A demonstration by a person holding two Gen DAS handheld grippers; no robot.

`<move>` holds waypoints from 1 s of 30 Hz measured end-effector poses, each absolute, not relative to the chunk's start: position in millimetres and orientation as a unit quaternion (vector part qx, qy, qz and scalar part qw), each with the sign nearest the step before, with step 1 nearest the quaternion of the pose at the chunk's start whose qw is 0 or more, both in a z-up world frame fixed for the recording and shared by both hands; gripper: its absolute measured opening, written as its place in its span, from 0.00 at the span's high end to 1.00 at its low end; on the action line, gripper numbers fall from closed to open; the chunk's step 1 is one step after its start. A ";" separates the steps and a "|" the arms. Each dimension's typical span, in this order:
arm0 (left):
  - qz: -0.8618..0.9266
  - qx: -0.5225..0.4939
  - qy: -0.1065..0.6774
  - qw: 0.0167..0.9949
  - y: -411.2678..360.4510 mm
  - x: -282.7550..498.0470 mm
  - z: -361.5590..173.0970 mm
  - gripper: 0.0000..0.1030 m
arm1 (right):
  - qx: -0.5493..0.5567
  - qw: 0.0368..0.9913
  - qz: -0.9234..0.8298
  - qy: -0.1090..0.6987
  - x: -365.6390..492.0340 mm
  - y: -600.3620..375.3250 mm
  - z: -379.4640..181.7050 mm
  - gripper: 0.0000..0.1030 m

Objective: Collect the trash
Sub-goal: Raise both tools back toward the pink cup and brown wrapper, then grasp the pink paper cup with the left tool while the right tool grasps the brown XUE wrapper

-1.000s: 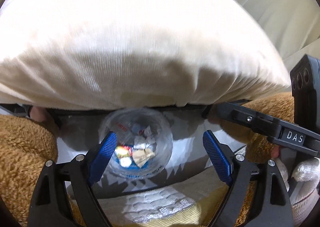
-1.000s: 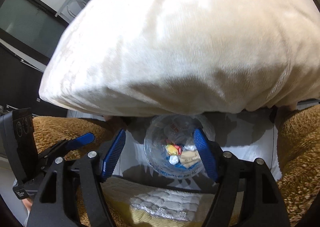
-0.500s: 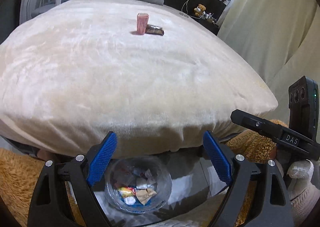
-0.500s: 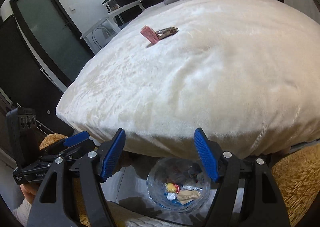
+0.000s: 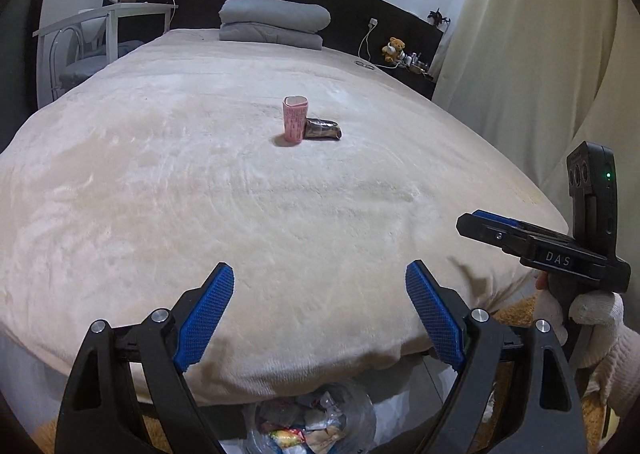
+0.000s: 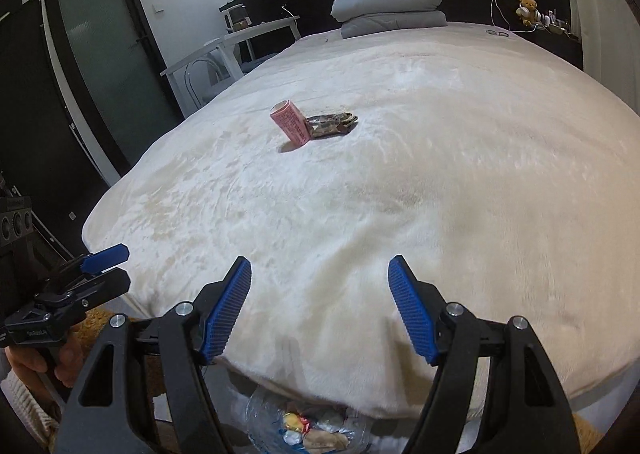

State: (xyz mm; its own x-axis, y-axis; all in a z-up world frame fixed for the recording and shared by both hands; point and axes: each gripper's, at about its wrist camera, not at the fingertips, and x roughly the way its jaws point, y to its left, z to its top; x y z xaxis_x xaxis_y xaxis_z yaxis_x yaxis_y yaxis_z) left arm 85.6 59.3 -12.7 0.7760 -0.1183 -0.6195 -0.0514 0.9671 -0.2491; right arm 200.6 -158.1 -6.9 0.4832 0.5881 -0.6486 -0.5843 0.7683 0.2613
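A pink paper carton stands upright on the cream bed, with a dark crumpled wrapper lying against its right side. A clear bin holding several scraps sits on the floor below the bed's near edge, partly hidden by the blanket. My left gripper is open and empty over the near edge of the bed. My right gripper is open and empty beside it. Both are far short of the carton.
The cream blanket covers the whole bed. Folded grey bedding lies at the headboard. A white desk and chair stand at the left, a nightstand with a teddy bear at the right, curtains beyond. Brown rug underfoot.
Both grippers have risen from looking down at the bin to looking across the bed top. The carton and wrapper have come into view. Both stay open.
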 end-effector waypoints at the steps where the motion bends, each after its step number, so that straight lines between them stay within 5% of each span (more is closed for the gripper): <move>1: -0.014 -0.126 0.334 0.934 63.7 91.7 -12.5 0.16 | -0.001 0.863 0.336 0.378 208.0 -155.1 -7.7 0.31; 30: 0.016 -0.148 0.322 0.935 121.3 186.7 -13.5 0.16 | -0.042 0.875 0.302 0.376 360.3 -31.5 -27.8 0.25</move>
State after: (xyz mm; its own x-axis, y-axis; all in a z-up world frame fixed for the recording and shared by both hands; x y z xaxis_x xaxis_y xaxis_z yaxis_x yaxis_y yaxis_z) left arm 186.7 121.3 -13.5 0.7920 -0.0643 -0.6071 -0.1259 0.9559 -0.2655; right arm 360.3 -31.5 -27.8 0.5355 0.4968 -0.6829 -0.5598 0.8143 0.1534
